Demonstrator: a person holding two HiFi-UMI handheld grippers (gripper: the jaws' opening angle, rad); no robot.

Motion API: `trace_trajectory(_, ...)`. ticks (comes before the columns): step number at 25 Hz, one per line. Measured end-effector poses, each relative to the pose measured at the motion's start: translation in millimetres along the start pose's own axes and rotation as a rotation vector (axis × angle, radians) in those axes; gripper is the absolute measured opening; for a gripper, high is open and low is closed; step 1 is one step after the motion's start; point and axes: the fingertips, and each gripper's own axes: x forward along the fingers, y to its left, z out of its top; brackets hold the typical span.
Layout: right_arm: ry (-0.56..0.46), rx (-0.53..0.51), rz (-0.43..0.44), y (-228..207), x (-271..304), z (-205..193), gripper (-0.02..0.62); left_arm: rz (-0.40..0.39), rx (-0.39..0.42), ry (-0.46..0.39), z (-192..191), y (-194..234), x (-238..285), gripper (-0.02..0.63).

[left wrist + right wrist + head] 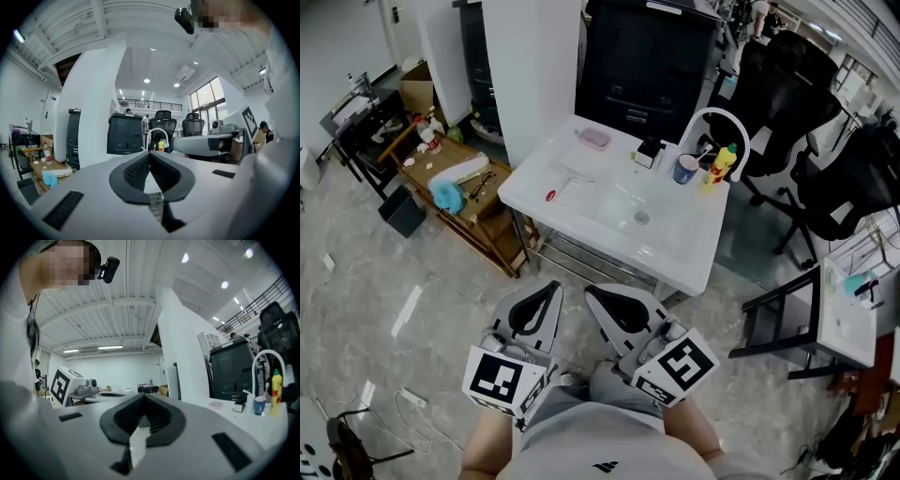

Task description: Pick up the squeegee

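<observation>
A white sink counter (684,267) stands ahead of me, with a curved white faucet (717,122) at its back. On the counter's left part lies a pale flat item with a small red end (551,195); I cannot tell whether it is the squeegee. Both grippers are held low in front of the counter, short of its near edge and pointing level at it. My left gripper (553,286) (149,153) is shut with nothing in it. The right gripper (590,292) (144,394) is shut and empty too, right beside the left one.
A pink soap dish (594,138), a blue cup (685,169) and a yellow bottle (724,161) sit at the counter's back. A cluttered wooden cart (473,211) stands left, a white pillar (534,66) and black cabinet (647,56) behind, office chairs (787,84) and a small table (844,314) right.
</observation>
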Motion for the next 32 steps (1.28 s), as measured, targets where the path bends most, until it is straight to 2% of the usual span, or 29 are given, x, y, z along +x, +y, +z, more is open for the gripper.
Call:
trace_trajectory(11,0.028,0.004,-0.005,-20.9,29.4,-7.6,0.009,-0.004,-0.027,0.004,-6.4,27.3,17.9,0.012)
trace_trajectory(24,0.034,-0.015,0.076,-78.4,83.7,3.3,0.009,0.069,-0.03,-0.007,4.2,73.0,72.3,0.012)
trace_trajectory(32,0.033,-0.013,0.102,-118.6,98.0,7.2,0.009,0.097,-0.035,-0.007,7.7,84.6,111.0,0.012)
